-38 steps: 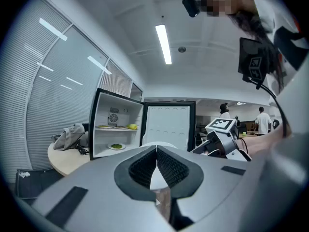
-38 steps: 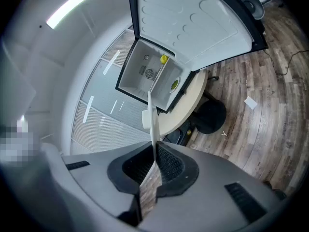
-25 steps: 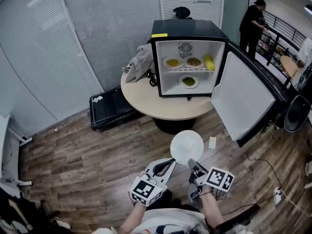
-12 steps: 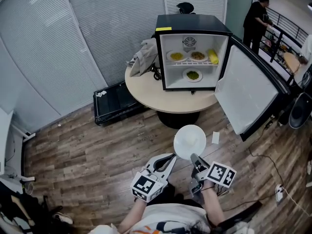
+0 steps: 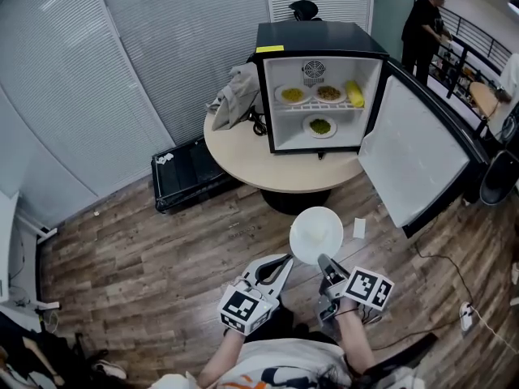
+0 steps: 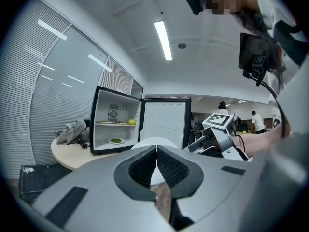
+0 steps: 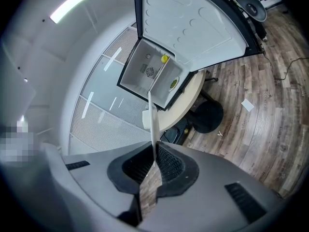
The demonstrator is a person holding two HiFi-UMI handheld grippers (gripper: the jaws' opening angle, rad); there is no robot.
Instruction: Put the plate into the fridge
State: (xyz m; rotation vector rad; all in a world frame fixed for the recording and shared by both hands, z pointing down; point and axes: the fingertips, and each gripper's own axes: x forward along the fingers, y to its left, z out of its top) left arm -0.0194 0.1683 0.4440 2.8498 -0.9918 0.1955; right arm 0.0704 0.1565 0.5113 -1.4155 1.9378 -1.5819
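Jaws of the right gripper (image 7: 154,151) pinch the plate (image 5: 316,235), edge-on in its view, round overhead; left gripper's (image 6: 156,150) jaws touch, empty.

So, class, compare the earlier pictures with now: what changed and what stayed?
The plate edged slightly forward toward the fridge, carried by the right gripper. Nothing was grabbed or released. Unchanged: its grip on the plate, left gripper shut and empty, fridge door open.

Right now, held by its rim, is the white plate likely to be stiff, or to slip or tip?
Probably stiff: the plate shows as a straight thin edge. It looks empty, so likely light. Only the right gripper pinches one rim spot, so it may swivel or slip if jolted.
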